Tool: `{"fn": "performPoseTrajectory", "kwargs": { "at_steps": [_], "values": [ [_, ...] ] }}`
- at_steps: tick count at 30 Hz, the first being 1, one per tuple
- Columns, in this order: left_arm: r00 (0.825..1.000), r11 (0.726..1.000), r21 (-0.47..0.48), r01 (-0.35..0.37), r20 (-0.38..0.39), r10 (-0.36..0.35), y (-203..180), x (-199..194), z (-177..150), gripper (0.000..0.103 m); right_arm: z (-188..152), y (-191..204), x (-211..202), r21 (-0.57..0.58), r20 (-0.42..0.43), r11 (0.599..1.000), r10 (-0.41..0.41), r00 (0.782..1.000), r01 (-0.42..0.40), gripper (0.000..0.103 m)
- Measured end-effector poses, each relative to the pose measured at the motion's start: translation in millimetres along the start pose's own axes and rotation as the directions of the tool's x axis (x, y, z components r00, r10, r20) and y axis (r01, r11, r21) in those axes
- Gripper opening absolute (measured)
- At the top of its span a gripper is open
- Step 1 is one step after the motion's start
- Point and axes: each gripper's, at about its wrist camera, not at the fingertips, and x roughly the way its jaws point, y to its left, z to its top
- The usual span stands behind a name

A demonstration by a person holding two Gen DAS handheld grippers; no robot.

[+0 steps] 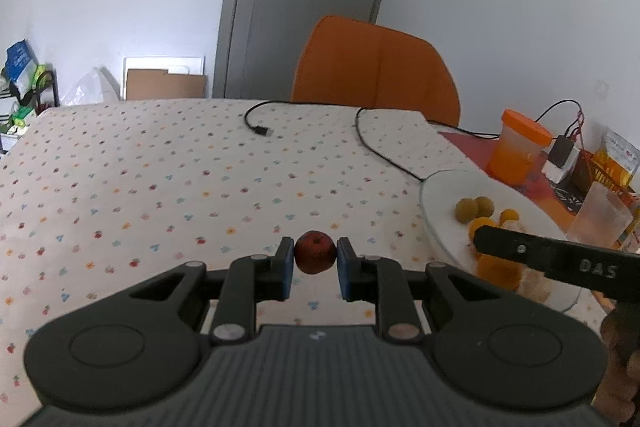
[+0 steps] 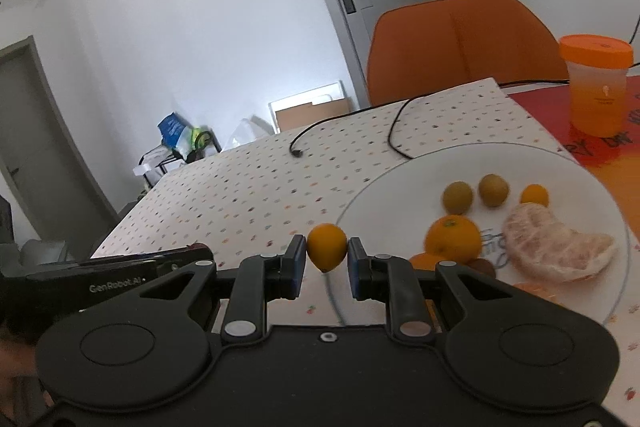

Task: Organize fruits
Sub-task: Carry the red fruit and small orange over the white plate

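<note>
Partly hidden plate (image 1: 440,223), left gripper (image 1: 314,257) pinching red fruit (image 1: 315,251)

A small dark-red apple (image 1: 315,252) sits clamped between blue pads above the dotted tablecloth, stem dimple upward. A small yellow-orange citrus fruit (image 2: 327,247) is pinched likewise beside the white plate's (image 2: 384,179) rim. The plate holds two olive-green round fruits (image 2: 457,197), a small orange one (image 2: 534,195), a whole mandarin (image 2: 453,239) and a peeled citrus piece (image 2: 556,245).

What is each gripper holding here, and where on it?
Left gripper pinches a small red fruit by its sides. Right gripper pinches a small orange citrus fruit by its sides.
</note>
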Motion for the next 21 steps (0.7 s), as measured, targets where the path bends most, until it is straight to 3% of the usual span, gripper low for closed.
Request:
{"fn": "performPoseTrajectory", "kwargs": {
  "at_steps": [21],
  "values": [
    [0.993, 0.992, 0.062, 0.114, -0.008, -0.114, -56, 14, 5, 0.021, 0, -30, -37, 0.014, 0.033, 0.997, -0.077, 0.996, 0.076, 0.037]
  ]
}}
